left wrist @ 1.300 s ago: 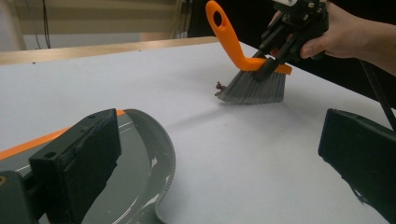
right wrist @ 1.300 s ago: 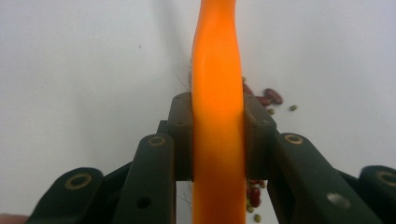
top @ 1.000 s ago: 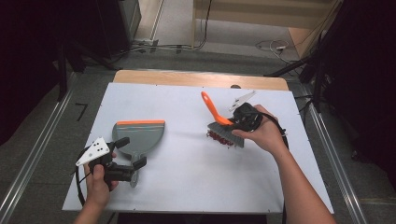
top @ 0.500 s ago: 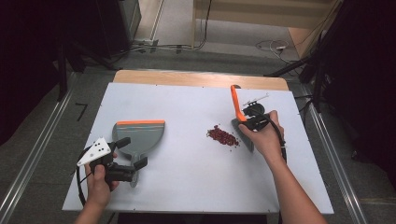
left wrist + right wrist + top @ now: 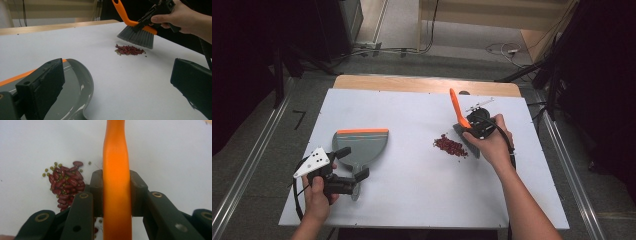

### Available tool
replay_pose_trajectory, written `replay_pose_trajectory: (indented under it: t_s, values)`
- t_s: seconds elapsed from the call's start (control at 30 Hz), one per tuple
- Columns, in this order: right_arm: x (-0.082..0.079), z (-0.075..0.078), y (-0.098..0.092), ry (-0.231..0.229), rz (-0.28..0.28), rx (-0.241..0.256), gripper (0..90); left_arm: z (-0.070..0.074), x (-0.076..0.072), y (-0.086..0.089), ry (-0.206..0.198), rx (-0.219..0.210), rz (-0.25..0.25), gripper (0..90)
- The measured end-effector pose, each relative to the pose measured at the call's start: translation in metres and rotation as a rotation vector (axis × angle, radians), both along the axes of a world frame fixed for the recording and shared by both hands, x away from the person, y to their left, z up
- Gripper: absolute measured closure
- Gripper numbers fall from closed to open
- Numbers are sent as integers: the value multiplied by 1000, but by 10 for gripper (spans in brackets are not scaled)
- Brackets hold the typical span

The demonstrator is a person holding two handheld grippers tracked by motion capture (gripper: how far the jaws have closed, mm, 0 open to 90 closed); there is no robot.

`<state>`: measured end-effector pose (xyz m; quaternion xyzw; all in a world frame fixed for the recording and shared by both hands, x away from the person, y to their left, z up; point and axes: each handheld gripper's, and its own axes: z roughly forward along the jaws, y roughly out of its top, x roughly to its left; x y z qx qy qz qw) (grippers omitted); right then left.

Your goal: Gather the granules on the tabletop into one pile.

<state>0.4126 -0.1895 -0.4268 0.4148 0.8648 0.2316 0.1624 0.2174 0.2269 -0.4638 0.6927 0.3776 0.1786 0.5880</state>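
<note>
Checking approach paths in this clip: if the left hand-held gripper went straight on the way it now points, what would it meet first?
Probably the pile of beans: the left hand-held gripper looks across bare table towards it, with the brush just beyond. Its jaws straddle the dustpan's rim, so that may drag along.

floor (image 5: 247,135): grey | cables (image 5: 402,50): beyond table | surroundings: dark | wooden furniture (image 5: 492,20): behind

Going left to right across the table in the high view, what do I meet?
left gripper → grey dustpan → pile of red beans → brush held by the right gripper
</note>
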Motion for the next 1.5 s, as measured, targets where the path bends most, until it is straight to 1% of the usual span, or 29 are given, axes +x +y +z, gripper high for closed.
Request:
replay_pose_trajectory:
  t_s: [0.03,0.07,0.1,0.13,0.17,0.27,0.33,0.37,0.4,0.47,0.5,0.53,0.57,0.6,0.67,0.77,0.8,0.83,0.9,0.97,1.03,1.17,1.3,1.5]
  values:
    - [2,0,2,-2,16,-7,687,0,0,0,-2,0,-2,0]
    - [5,-2,4,-30,69,-30,687,0,0,-1,-1,1,-2,0]
    - [7,-3,7,-52,105,-60,687,0,0,-1,-1,3,-3,0]
    - [10,-4,12,-58,129,-91,687,0,0,-1,0,5,-4,0]
    - [12,-4,15,-51,135,-102,687,0,0,-1,0,4,-4,0]
    - [14,-9,25,-39,178,-139,687,0,0,0,0,1,-1,0]
    - [12,-10,28,-23,200,-133,687,-1,0,1,0,2,0,0]
    - [11,-10,29,-24,218,-139,688,-1,0,1,1,0,1,0]
    - [9,-9,30,-22,221,-147,688,-1,0,2,1,-1,0,0]
    - [5,-8,28,6,250,-127,688,-1,0,2,-1,-1,1,0]
    - [4,-6,27,12,254,-120,688,0,0,2,-1,-4,1,0]
    - [2,-5,25,-1,253,-123,687,0,0,2,0,-2,1,0]
    - [1,-4,23,-7,232,-115,687,0,0,1,0,-1,2,0]
    - [0,-2,20,-13,227,-108,687,0,0,1,-1,-1,2,0]
    - [-1,2,12,-32,196,-69,687,0,-1,0,-2,-2,2,0]
    - [-6,8,-2,-44,146,-15,687,0,-1,1,-2,0,2,0]
    - [-9,10,-9,-46,120,22,687,0,-1,1,-1,0,2,0]
    - [-13,11,-15,-37,99,56,687,0,-1,1,-1,1,3,0]
    - [-20,12,-26,-38,73,111,687,-1,0,1,0,4,5,0]
    - [-27,12,-36,-28,51,145,687,-1,0,1,0,6,5,0]
    - [-36,10,-49,-19,28,196,688,-1,0,1,0,7,7,0]
    - [-52,6,-71,-6,-8,273,688,-1,0,1,0,9,10,0]
    - [-67,0,-91,-2,-33,334,688,-1,0,0,3,9,12,0]
    - [-84,-4,-117,12,-69,389,687,-1,0,0,-4,15,10,0]
